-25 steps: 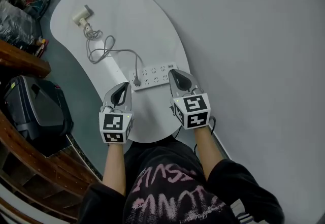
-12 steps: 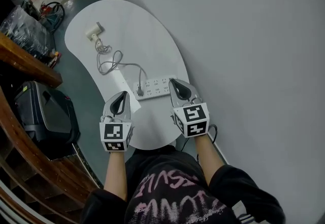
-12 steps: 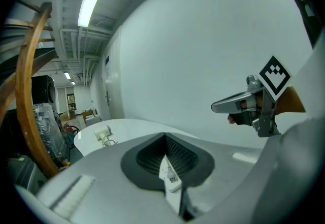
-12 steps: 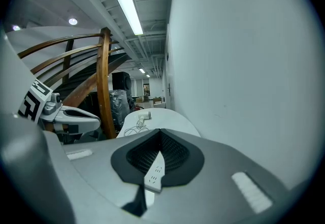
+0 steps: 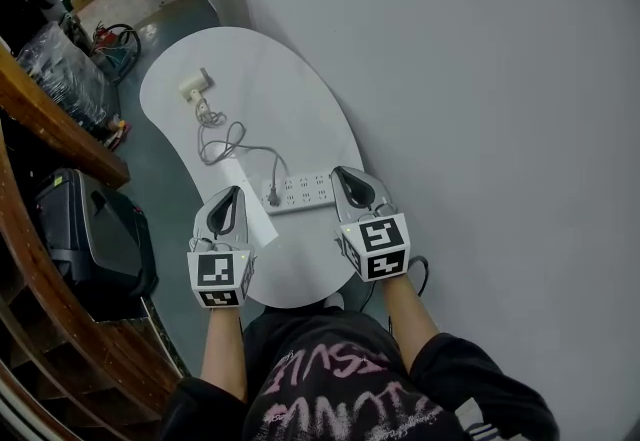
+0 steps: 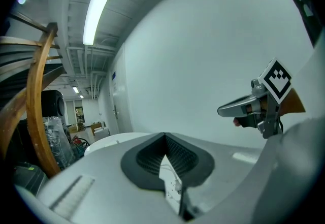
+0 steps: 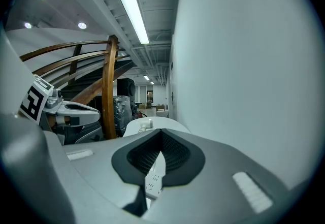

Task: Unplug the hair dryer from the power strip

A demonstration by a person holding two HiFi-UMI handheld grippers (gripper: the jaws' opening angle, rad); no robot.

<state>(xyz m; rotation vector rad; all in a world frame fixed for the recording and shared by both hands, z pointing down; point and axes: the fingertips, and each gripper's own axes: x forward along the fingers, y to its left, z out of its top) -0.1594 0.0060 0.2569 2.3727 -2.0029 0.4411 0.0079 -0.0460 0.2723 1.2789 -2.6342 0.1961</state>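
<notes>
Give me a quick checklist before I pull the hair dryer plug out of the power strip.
1. Plug seated in power strip: ok, at its left end.
2. Left claw open for the plug: not ok, shut and empty.
3. Right claw pinning the strip: cannot tell; it is shut, at the strip's right end.
4. Cord slack: ok, loose loops to the hair dryer.
</notes>
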